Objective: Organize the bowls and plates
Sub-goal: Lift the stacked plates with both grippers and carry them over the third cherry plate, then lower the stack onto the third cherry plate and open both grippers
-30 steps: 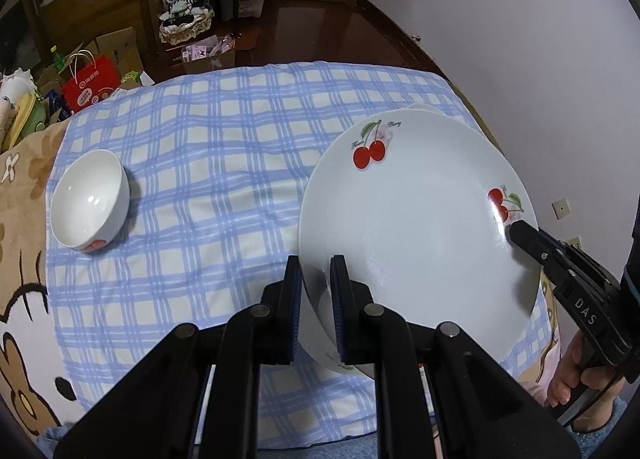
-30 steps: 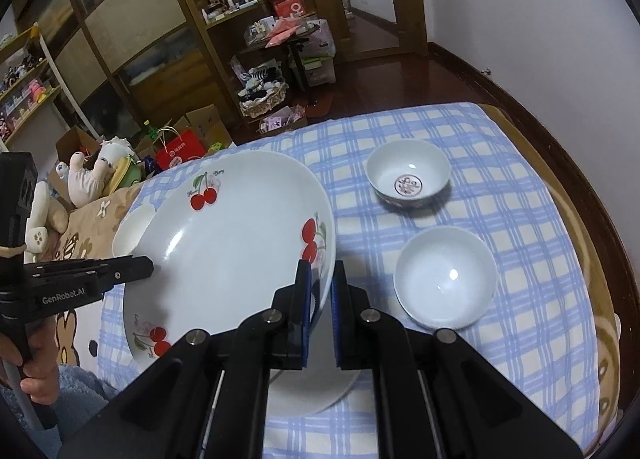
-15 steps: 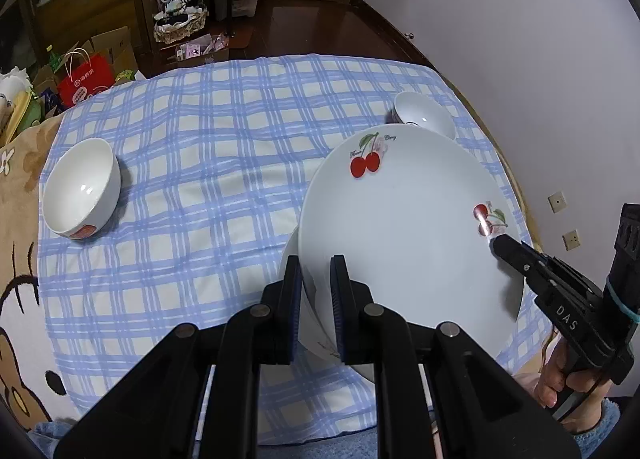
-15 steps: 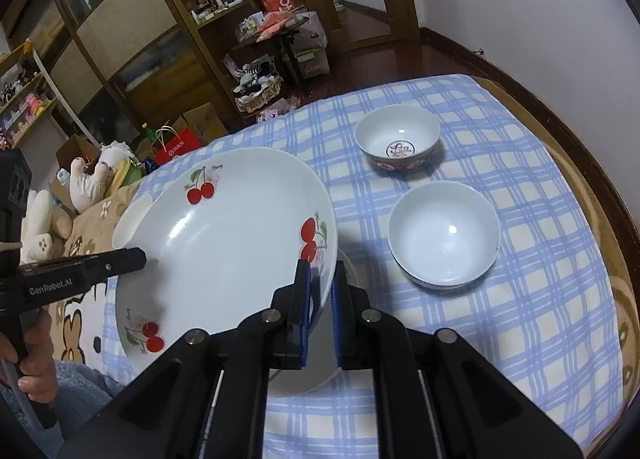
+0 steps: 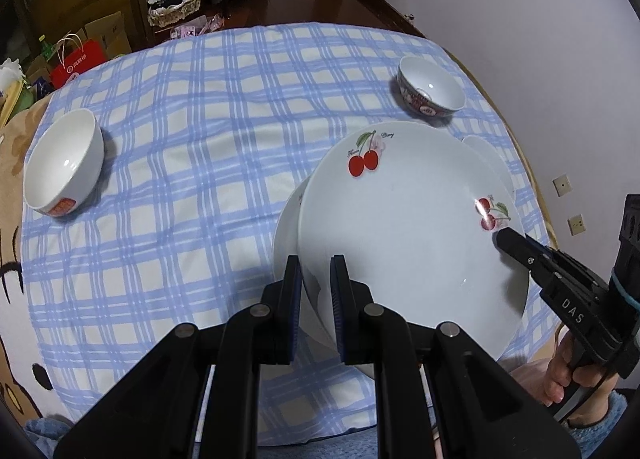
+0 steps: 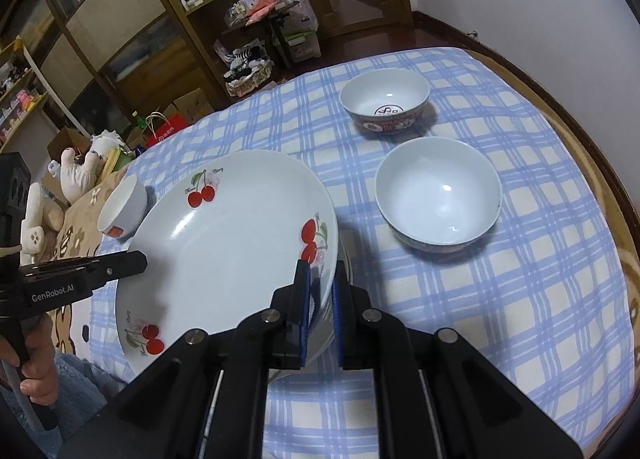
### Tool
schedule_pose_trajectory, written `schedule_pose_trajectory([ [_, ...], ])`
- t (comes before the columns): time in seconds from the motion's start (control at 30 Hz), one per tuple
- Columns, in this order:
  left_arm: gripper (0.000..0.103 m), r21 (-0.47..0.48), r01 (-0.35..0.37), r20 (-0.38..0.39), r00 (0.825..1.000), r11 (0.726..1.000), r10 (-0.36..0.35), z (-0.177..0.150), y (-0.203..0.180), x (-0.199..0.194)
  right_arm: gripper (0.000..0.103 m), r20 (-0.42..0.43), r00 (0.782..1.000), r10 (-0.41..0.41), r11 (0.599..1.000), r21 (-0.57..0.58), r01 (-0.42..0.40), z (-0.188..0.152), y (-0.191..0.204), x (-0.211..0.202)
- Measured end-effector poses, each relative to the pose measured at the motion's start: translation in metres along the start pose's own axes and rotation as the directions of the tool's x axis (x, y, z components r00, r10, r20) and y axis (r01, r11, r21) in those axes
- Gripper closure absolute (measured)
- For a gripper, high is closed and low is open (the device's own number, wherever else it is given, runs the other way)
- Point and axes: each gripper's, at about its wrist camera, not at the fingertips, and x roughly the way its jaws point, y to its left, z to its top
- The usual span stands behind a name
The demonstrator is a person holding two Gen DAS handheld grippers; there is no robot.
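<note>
A large white plate with cherry prints [image 5: 408,227] [image 6: 236,243] is held by both grippers just above a second white plate [image 5: 286,235] that lies on the checked cloth. My left gripper [image 5: 314,279] is shut on the cherry plate's near rim. My right gripper [image 6: 320,287] is shut on its opposite rim. A white bowl with a red mark [image 5: 64,167] [image 6: 122,205] stands at the left. A patterned red bowl [image 5: 430,93] [image 6: 386,101] and a plain white bowl [image 6: 438,191] stand to the right.
The round table carries a blue checked cloth [image 5: 208,131] [image 6: 520,279]. A white wall is close on the right. Shelves, boxes, a red bag [image 5: 76,63] and stuffed toys [image 6: 80,175] stand beyond the table's far and left sides.
Both grippers have lowered the cherry plate toward the plate beneath it. The far bowls have come into the left wrist view.
</note>
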Motion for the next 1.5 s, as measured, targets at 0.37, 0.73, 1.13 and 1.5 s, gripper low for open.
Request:
schedule_pose_trajectory([
  [0.37,0.089,-0.015,-0.010,-0.012,1.000,1.000,0.010,-0.021,0.012,0.023,0.092,-0.010,0.999,-0.052,0.994,-0.100,0.051,-0.022,0.011,0.013],
  [0.73,0.089,-0.023,-0.025,-0.064,0.998,0.999,0.024,-0.032,0.016,0.050,0.091,0.019,1.000,-0.024,0.994,-0.105,0.026,-0.035,0.006,0.024],
  [1.13,0.089,-0.023,-0.014,-0.049,0.999,1.000,0.013,-0.032,0.019,0.061,0.091,-0.016,0.999,-0.038,0.997,-0.064,0.037,-0.038,0.002,0.042],
  [1.5,0.089,-0.025,-0.009,-0.042,0.999,1.000,0.008,-0.033,0.020,0.062,0.092,0.006,0.998,-0.063,0.996,-0.068,0.063,-0.039,0.003,0.046],
])
